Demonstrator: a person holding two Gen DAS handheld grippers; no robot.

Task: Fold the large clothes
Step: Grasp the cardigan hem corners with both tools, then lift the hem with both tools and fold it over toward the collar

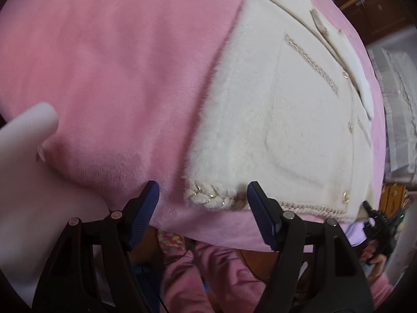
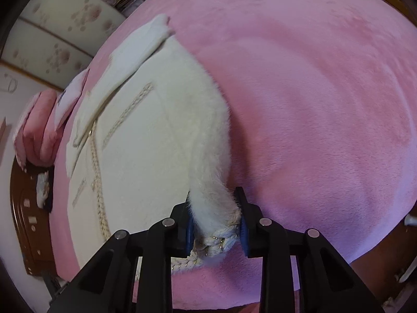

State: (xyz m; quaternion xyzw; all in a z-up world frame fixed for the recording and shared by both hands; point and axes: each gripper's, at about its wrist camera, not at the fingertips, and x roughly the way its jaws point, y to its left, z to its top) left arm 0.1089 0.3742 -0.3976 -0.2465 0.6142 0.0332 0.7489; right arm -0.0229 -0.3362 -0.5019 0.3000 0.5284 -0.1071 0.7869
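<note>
Left wrist view shows the left gripper with its jaws spread wide and holding nothing, hovering just above the near braided hem of the cream jacket, which lies flat on the pink blanket with its lapels toward the far side. One finger sits off the jacket's corner over bare blanket and the other over the hem. Beside the jacket, the right gripper is clamped on a furry corner of the same hem, braid trim bunched between its pads, fabric rising slightly out of the jaws. To fold cleanly, the left tool probably ought to drop onto the hem corner and pinch both layers before lifting, so both corners travel together toward the collar and the edge stays straight. Both tools point forward across the jacket, angled downward toward it.
</note>
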